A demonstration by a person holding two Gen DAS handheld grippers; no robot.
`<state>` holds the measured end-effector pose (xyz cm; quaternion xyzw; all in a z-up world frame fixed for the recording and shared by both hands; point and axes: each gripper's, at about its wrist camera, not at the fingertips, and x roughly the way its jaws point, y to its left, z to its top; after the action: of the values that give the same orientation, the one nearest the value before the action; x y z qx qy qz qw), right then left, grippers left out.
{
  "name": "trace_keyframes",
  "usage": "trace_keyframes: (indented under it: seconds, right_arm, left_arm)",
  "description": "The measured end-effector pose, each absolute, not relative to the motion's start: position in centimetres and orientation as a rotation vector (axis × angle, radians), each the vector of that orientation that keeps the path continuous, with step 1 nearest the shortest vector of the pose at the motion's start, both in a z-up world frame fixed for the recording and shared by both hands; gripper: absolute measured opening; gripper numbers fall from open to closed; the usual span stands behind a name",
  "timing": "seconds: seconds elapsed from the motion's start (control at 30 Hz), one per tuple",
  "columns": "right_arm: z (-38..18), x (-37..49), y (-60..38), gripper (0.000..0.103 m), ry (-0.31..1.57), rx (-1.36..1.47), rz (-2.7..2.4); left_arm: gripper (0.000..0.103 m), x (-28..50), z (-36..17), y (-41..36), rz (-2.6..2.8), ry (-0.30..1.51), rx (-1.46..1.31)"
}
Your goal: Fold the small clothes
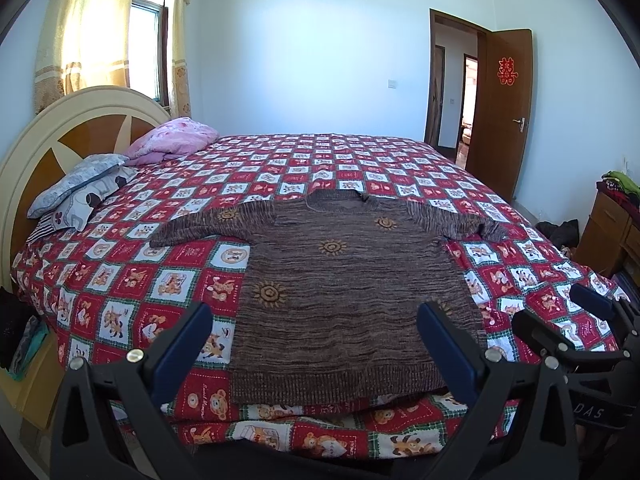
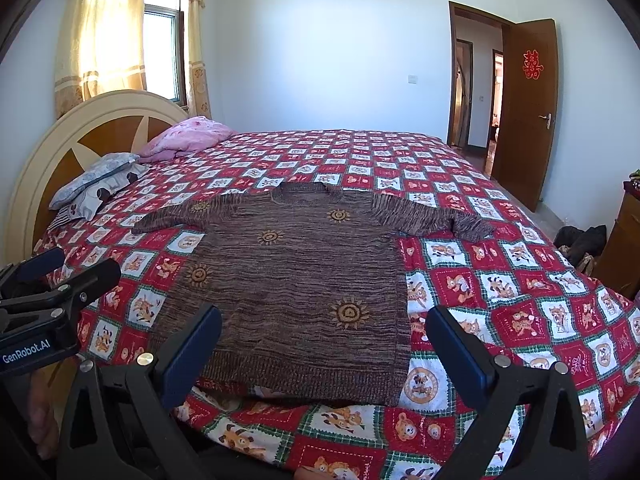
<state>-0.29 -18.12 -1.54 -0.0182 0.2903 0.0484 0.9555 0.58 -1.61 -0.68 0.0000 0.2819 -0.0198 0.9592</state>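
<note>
Sweater flat on quilt ahead of my fingers, my left gripper and right gripper spread wide, grasping nothing

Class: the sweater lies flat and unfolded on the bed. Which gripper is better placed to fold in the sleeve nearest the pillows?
Probably the left gripper: it hangs open on the pillow side of the sweater, nearer that sleeve. The right gripper would reach across.

the sweater's near hem drops over the bed's edge, partly hidden.
</note>
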Motion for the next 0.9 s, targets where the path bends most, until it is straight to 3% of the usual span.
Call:
trace_keyframes:
  seconds: [0.4,0.73,0.8,0.9]
  right_arm:
    - [-3.9,1.6,-18.9,0.102,0.643,0.010,0.152]
    - [-10.4,7.7,-24.2,0.102,0.827,0.177,0.139]
    - [-11.2,8.9,-26.0,0.100,0.853,0.217,0.113]
    - [-11.5,10.4,-28.8,0.086,0.879,0.260,0.084]
  left_arm:
    - [0.103,2.6,-2.9,-1.4,-0.126,0.682,-0.010]
    - [0.103,9.0,-5.6,0.5,-0.009,0.695,-0.002]
    - [0.103,11.0,-6.2,0.7,0.005,0.704,-0.003]
    - [0.103,14.6,-7.1,1.2,0.039,0.706,-0.014]
